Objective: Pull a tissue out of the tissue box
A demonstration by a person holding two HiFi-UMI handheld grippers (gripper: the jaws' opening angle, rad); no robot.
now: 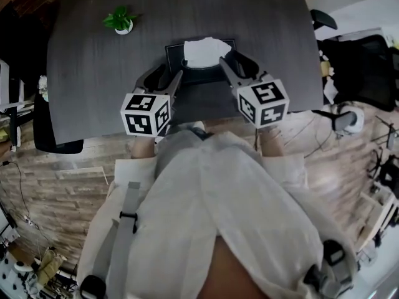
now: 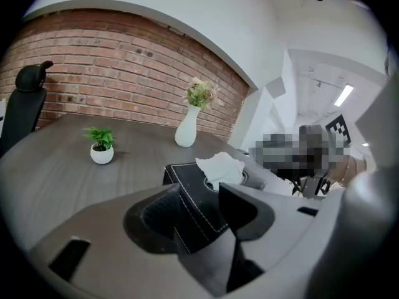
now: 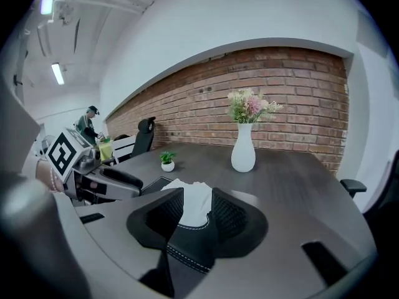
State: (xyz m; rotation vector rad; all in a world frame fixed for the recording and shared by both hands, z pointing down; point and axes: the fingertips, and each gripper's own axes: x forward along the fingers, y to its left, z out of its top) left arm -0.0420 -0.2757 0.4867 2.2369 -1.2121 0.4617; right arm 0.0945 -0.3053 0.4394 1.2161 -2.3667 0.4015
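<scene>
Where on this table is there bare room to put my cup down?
The widest bare stretch of the table lies right of the tissue box, out to the right edge. Another lies left of it, between the potted plant and the near edge. The middle is crowded: the left claw and the right claw flank the box.

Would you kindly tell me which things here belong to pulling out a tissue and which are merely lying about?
Job in hand: tissue box, tissue sticking out of it, left gripper, right gripper, both open.
Lying about: small potted plant, white vase of flowers, office chair.
</scene>
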